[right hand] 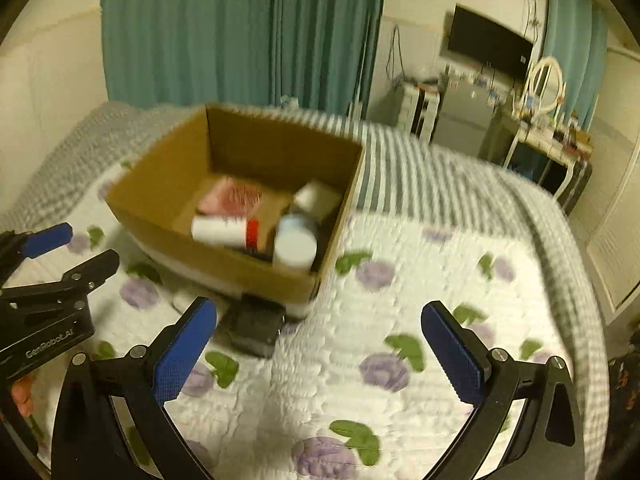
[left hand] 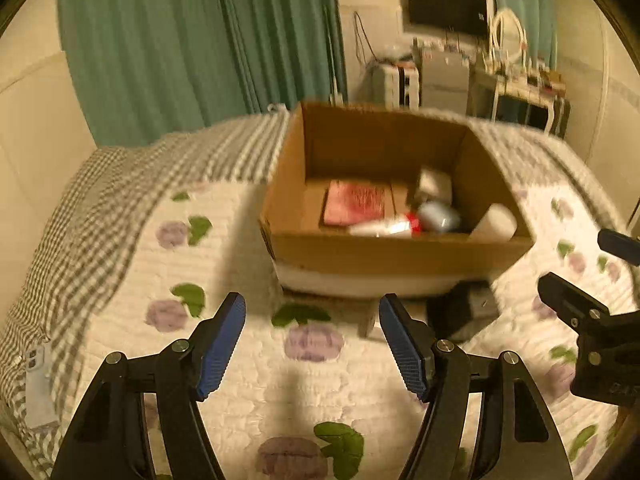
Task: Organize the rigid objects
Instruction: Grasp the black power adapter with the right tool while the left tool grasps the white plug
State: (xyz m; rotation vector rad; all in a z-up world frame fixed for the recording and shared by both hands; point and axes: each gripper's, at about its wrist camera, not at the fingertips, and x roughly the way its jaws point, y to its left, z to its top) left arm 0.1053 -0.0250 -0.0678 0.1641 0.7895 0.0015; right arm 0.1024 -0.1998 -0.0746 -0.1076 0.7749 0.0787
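Left wrist view: the left gripper [left hand: 312, 316] hovers over the floral quilt [left hand: 224, 364], its blue ribbed fingers spread apart with nothing between them. Ahead sits the open cardboard box [left hand: 400, 254], holding a red-printed flat packet [left hand: 356, 202], a white tube with a red cap [left hand: 386, 228] and pale round containers. A dark boxy object [left hand: 460, 316] lies on the quilt just beside the box's near wall, seemingly the next piece to collect. A good pickup would centre the fingers on its flat sides and close squarely, since the padded quilt gives underneath

Right wrist view: the right gripper [right hand: 318, 322] is likewise spread wide and empty. The dark object [right hand: 256, 330] lies close to its left finger, so this gripper looks better placed. Blur hides the object's finish; the box walls are matte corrugated card
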